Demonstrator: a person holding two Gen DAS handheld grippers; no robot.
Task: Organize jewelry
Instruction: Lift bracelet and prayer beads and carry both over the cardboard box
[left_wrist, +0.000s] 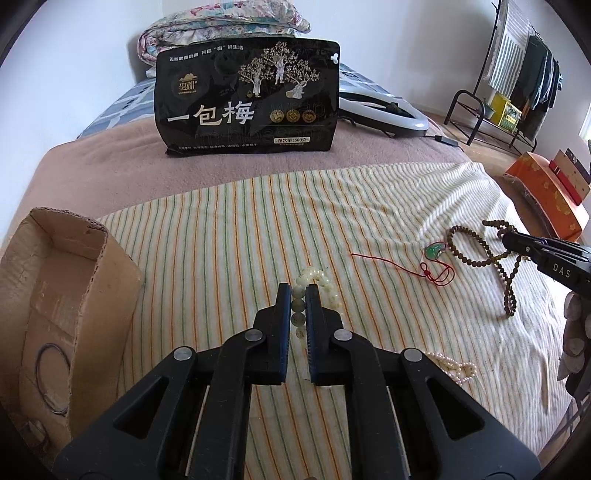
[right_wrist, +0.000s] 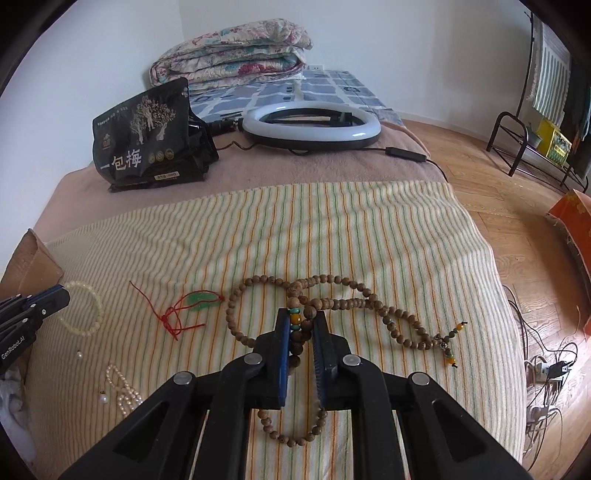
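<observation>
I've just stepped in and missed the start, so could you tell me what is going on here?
A person is sorting jewelry laid out on a striped towel on a bed. The left hand-held gripper has closed around a pale bead bracelet; the right hand-held gripper is clamped on a long brown bead necklace. A cardboard box at the left holds a thin ring; a green pendant and pearls lie loose.

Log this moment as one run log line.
left claw: shut on pale bead bracelet | right claw: shut on brown wooden bead mala | cardboard box: holds thin ring
</observation>
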